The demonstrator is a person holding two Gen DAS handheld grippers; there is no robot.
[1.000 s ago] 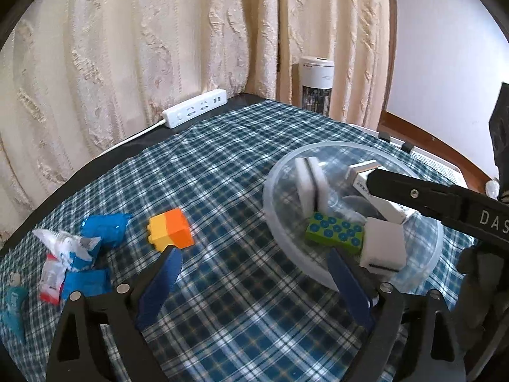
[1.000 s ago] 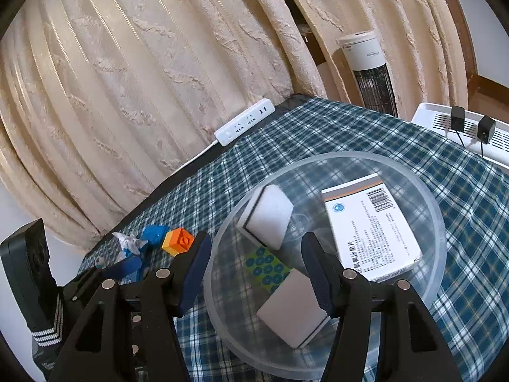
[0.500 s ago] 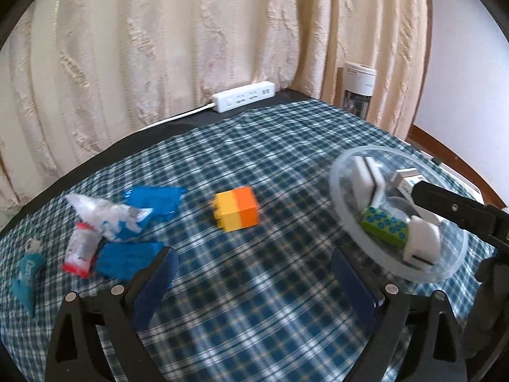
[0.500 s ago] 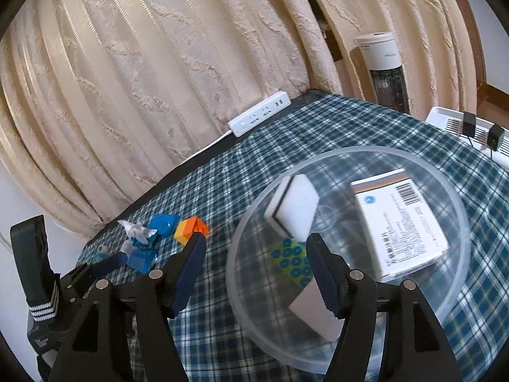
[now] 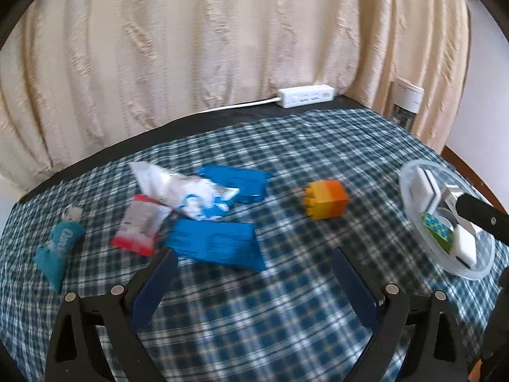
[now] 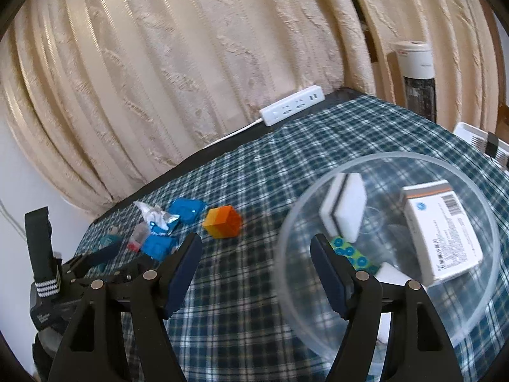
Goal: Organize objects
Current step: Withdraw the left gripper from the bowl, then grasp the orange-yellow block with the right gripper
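The clear bowl [image 6: 386,334] near the worktop's right edge holds two sponges, a green brick [image 6: 351,256] and a medicine box [image 6: 442,232]; the left hand-held gripper [image 5: 254,281] gapes empty, the right hand-held gripper [image 6: 256,269] is opening, also empty

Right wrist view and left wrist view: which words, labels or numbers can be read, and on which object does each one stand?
None can be quoted.
White box in the clear bowl: barcode, round blue logo, printed lines; too small.
White-blue wrapper, red sachet, teal tube: blurred.
Heater: red mark, unreadable.
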